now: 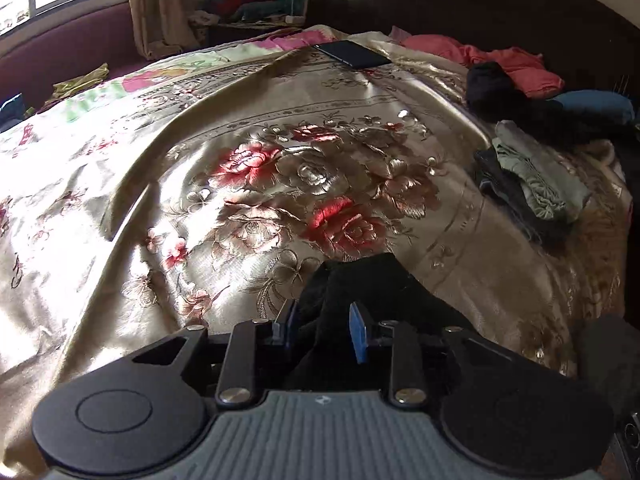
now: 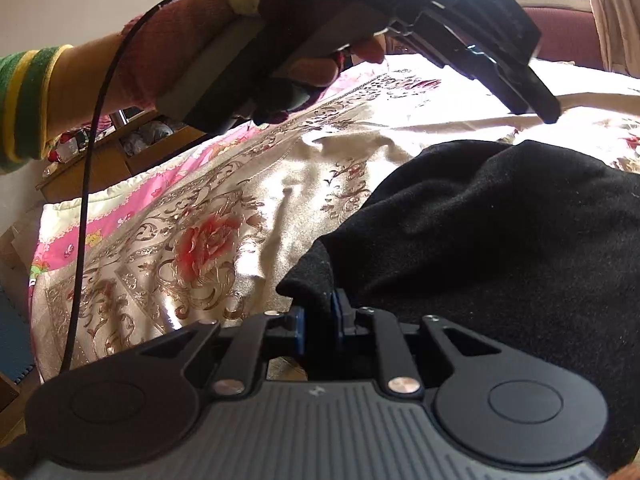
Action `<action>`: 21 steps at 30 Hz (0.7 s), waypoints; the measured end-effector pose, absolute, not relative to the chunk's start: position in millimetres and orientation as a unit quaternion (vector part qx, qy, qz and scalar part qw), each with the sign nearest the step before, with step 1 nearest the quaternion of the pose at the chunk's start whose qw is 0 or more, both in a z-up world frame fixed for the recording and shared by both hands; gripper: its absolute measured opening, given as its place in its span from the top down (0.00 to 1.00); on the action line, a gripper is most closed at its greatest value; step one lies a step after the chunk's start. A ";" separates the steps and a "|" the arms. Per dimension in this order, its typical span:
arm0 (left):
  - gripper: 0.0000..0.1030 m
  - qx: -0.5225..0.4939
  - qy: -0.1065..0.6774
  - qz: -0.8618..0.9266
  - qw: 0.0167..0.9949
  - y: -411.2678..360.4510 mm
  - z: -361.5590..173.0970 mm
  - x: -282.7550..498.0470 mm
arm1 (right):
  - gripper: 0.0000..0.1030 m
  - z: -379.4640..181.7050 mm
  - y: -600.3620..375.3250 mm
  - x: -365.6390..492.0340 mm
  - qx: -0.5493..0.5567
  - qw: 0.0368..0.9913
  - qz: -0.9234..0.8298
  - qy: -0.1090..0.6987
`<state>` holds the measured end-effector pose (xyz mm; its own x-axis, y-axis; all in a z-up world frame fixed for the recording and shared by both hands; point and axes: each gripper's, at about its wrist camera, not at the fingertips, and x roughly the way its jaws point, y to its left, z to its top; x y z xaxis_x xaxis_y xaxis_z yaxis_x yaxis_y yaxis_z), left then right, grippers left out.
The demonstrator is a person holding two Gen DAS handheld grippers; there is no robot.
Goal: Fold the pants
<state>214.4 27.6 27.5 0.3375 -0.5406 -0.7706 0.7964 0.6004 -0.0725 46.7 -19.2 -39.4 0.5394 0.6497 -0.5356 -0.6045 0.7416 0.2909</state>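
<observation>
The black pants (image 2: 500, 240) lie bunched on the floral satin bedspread (image 2: 200, 248). My right gripper (image 2: 319, 320) is shut on a corner of the pants, its blue pads pressed on the cloth. My left gripper (image 1: 322, 328) holds another black fold of the pants (image 1: 360, 280) between its blue pads, which stand a little apart with cloth bunched between them. In the right wrist view the left gripper (image 2: 536, 100) hangs above the bed, held by a hand, draped with black cloth.
A stack of folded grey and dark clothes (image 1: 532, 184) sits at the right of the bed. Black, blue and pink garments (image 1: 508, 60) lie beyond it. A dark flat phone (image 1: 352, 54) rests near the headboard. A cable (image 2: 86, 184) hangs from the left hand.
</observation>
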 end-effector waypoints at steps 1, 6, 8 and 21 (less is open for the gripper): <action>0.58 0.180 0.410 -0.410 0.795 18.6 18.2 219.3 | 0.85 -39.3 -18.7 46.5 0.034 0.877 0.358 0.319; 0.79 0.214 0.406 -0.388 0.799 -2.3 -0.8 232.7 | 0.85 -39.7 -16.9 47.6 0.032 0.877 0.359 0.319; 0.82 0.247 0.395 -0.329 0.821 -1.5 -7.4 244.1 | 0.84 -39.6 -16.9 47.9 0.031 0.876 0.360 0.320; 0.66 0.109 0.359 -0.268 0.887 71.7 43.5 166.3 | 0.71 -7.3 -58.1 38.8 0.128 0.884 0.338 0.297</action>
<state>166.3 71.7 43.5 0.5986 -0.3984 -0.6949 0.5544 0.8322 0.0005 38.8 -58.1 -7.3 0.5954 0.6735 -0.4380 -0.5209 0.7387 0.4277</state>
